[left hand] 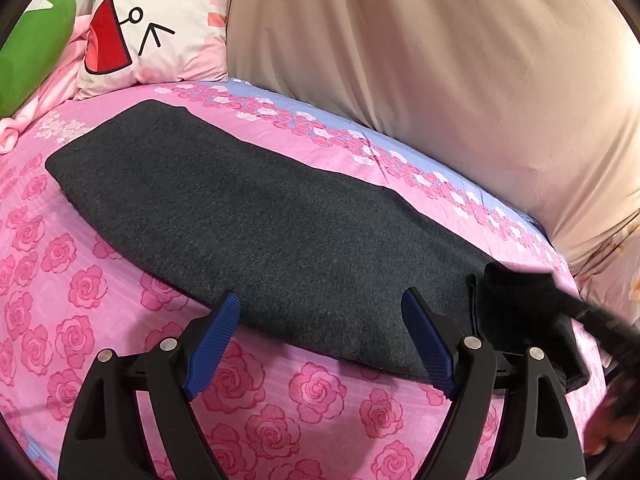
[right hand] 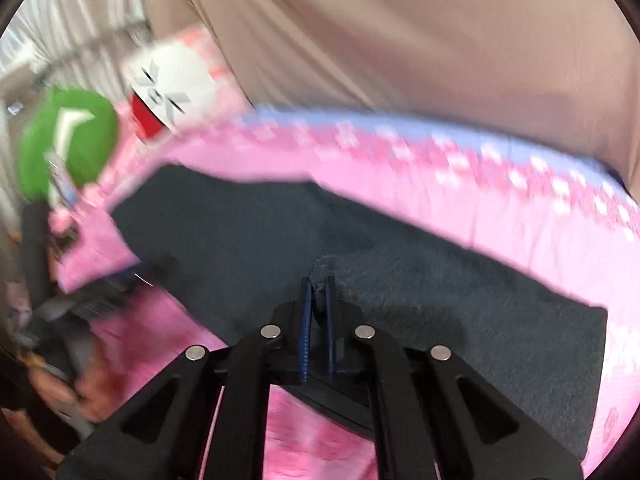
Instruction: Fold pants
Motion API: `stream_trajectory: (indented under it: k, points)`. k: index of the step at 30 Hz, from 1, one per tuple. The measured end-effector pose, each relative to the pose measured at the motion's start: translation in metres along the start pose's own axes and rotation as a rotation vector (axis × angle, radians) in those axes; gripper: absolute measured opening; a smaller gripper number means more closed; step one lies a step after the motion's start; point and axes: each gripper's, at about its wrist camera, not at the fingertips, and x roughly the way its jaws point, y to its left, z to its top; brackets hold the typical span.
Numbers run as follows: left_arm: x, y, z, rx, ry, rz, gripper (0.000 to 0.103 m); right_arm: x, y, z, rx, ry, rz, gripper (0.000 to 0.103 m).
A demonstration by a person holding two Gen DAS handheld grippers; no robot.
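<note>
Lying long across the pink rose bedsheet (left hand: 100, 296): dark grey pants (left hand: 248, 216), already narrowed lengthwise. Right gripper (right hand: 318, 292) clenched on a pinch of the near edge; left gripper (left hand: 324, 308) spread wide over the same edge, grasping nothing. Best to lift the pinched end high, carry it evenly, keep edges aligned. Only in the left view, sharp: cartoon pillow (left hand: 156, 24). Right view blurred.
</note>
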Motion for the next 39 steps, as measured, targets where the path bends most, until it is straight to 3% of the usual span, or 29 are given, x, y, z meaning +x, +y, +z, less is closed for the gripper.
stream_trajectory:
  k: [1,2,4,5,7,11,14,16,17,19,21,23,25,28,30,33,37,39]
  points:
    - [0.000,-0.001,0.000,0.003,-0.001,0.001,0.080,0.008,0.002,-0.001,-0.009,0.026,0.010,0.006]
    - [0.000,-0.001,0.000,0.007,-0.002,0.003,0.080,0.031,0.003,-0.013,-0.036,0.109,-0.003,0.008]
    - [-0.001,-0.001,0.000,0.010,-0.005,0.007,0.080,0.052,-0.001,-0.034,-0.053,0.188,-0.081,0.010]
    - [-0.002,0.000,0.000,0.006,-0.006,0.009,0.080,0.045,-0.004,-0.042,-0.039,0.148,-0.074,0.010]
    - [-0.003,0.003,0.000,-0.007,-0.006,0.006,0.080,0.029,-0.008,-0.042,0.009,0.132,-0.040,0.024]
    - [-0.003,0.004,0.000,-0.014,-0.004,0.005,0.081,0.004,-0.023,-0.030,0.061,0.064,-0.017,0.024]
    - [-0.002,0.001,0.000,0.007,-0.004,0.017,0.081,0.022,-0.045,-0.023,0.123,0.058,-0.021,0.022]
    - [-0.002,0.000,0.001,0.016,-0.007,0.029,0.081,0.052,-0.048,-0.028,0.110,0.132,-0.047,0.020]
    - [-0.003,0.000,0.000,0.014,-0.011,0.033,0.081,0.060,-0.045,-0.033,0.087,0.126,-0.077,0.019]
    - [-0.013,0.006,0.003,0.007,-0.037,0.047,0.081,0.046,-0.043,-0.032,0.102,0.122,-0.088,0.020]
    - [-0.029,0.020,0.010,0.019,-0.094,0.109,0.085,0.015,-0.047,-0.033,0.126,0.042,-0.094,0.023]
    - [-0.040,0.040,0.020,-0.008,-0.126,0.171,0.087,-0.022,-0.066,-0.042,0.168,-0.027,-0.166,0.024]
    - [-0.049,0.068,0.031,-0.078,-0.121,0.175,0.087,-0.060,-0.104,-0.062,0.265,-0.096,-0.259,0.034]
    - [-0.054,0.094,0.034,-0.190,-0.107,0.142,0.087,-0.097,-0.166,-0.105,0.491,-0.106,-0.353,0.044]
    - [-0.052,0.089,0.030,-0.193,-0.104,0.140,0.087,-0.108,-0.193,-0.131,0.626,-0.100,-0.323,0.044]
    - [-0.042,0.057,0.024,-0.137,-0.078,0.093,0.087,-0.106,-0.209,-0.154,0.767,-0.107,-0.172,0.044]
    - [-0.032,0.006,0.012,-0.049,-0.030,0.026,0.087,-0.086,-0.214,-0.159,0.881,-0.121,0.025,0.052]
    - [-0.027,-0.013,0.005,-0.025,-0.008,-0.002,0.087,-0.083,-0.207,-0.153,0.851,-0.125,0.031,0.052]
